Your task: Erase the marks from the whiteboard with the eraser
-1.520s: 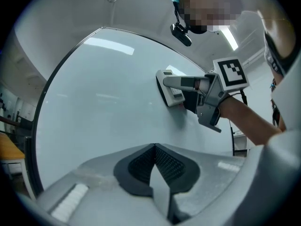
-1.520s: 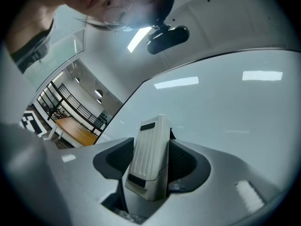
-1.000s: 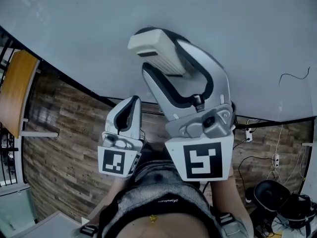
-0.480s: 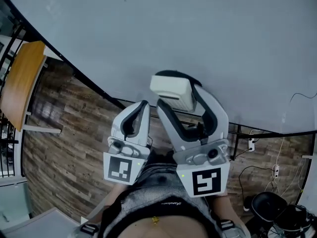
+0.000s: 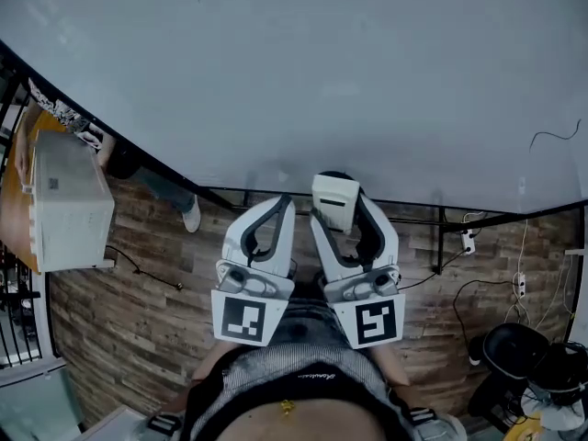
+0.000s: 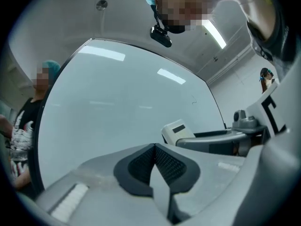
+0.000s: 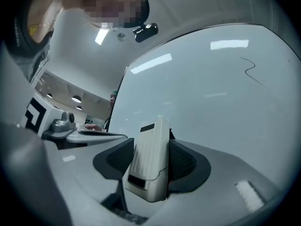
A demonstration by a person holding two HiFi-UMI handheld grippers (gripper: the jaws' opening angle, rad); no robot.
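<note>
The whiteboard (image 5: 276, 62) fills the view. The left gripper (image 6: 154, 160) is empty, jaws pressed together. The right gripper (image 5: 338, 197) clamps the white eraser (image 7: 149, 161) by the board's lower edge — well apart from a thin squiggled mark (image 5: 554, 137) near the right edge.

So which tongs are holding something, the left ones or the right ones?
The right tongs: they are clamped on the white eraser. The left tongs are shut with nothing between them.
</note>
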